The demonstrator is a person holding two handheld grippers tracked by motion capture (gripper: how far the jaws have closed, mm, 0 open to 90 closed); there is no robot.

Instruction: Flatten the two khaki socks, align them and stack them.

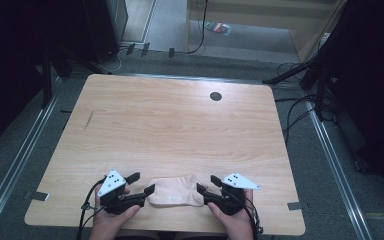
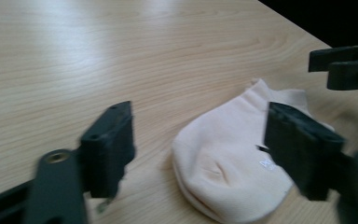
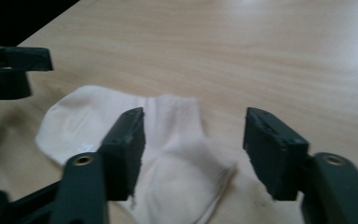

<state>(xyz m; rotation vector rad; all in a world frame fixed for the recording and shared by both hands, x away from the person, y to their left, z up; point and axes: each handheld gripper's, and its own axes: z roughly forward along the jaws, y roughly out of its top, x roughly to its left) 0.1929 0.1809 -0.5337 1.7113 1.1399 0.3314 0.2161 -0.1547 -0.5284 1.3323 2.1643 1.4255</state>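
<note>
A pale cream sock (image 1: 174, 191) lies flat near the front edge of the wooden table (image 1: 170, 125). My left gripper (image 1: 141, 183) is open at the sock's left end, its jaws standing either side of the toe end of the sock (image 2: 228, 154). My right gripper (image 1: 206, 183) is open at the sock's right end, with the cuff end of the sock (image 3: 168, 154) lying under and between its jaws. A hand holds each gripper from the bottom of the high view. Neither gripper holds anything.
A small dark round hole (image 1: 215, 96) sits near the table's far edge. Cables (image 1: 295, 112) and dark stands (image 1: 320, 75) lie on the floor to the right. A rail (image 1: 15, 165) runs along the floor on the left.
</note>
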